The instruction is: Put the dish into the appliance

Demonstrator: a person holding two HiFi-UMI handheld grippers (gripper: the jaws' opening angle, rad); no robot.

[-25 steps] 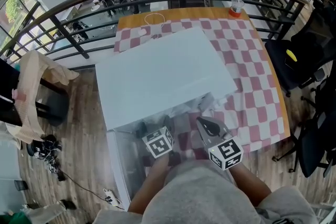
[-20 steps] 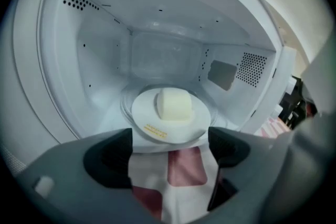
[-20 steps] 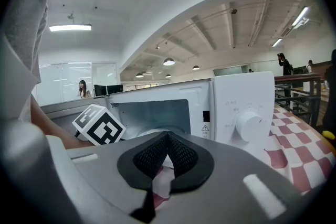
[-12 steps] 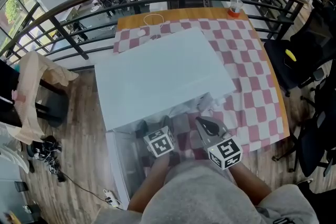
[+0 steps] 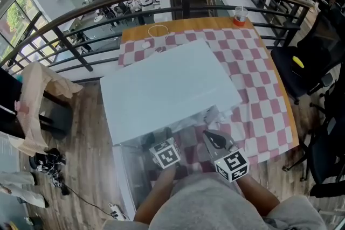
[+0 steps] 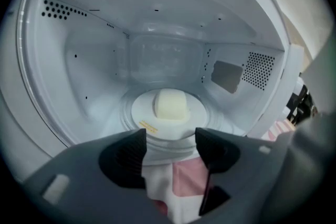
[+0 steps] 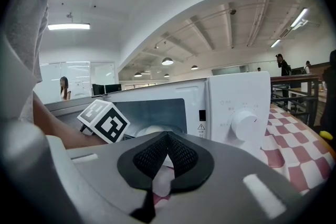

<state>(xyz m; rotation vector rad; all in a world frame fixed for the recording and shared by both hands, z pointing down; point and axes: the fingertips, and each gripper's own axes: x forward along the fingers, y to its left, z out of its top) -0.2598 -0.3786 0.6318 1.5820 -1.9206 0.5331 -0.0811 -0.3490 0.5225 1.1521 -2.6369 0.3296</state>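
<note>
Dish located: a white round plate [image 6: 148, 114] carrying a pale yellow rounded block [image 6: 170, 104], set on the turntable inside the open cavity of the white microwave oven [image 6: 79, 71]. It is judged already placed in the appliance. The left gripper [image 6: 170, 147] is held at the mouth of the cavity, pointed down and in. The plate's near rim is seen just beyond the fingertips and centred on the gap, so the dish lies straight ahead of these jaws. The jaws are parted at a middling width and have just been closing. No pad is pressed on anything, and only the pink-and-white checked tablecloth [image 6: 184, 186] shows low between them. No long axis is offered by the plate, since it is round, so approach angle is judged to matter little. The right gripper [image 7: 168, 138] is kept outside, in front of the oven's control panel, its jaws brought together with nothing held. The left hand is therefore much the nearer to the dish. The oven door [image 5: 126, 169] is seen swung open on the left in the head view. A straight pull-back of the left gripper is judged the move needed before that door can be shut.
</note>
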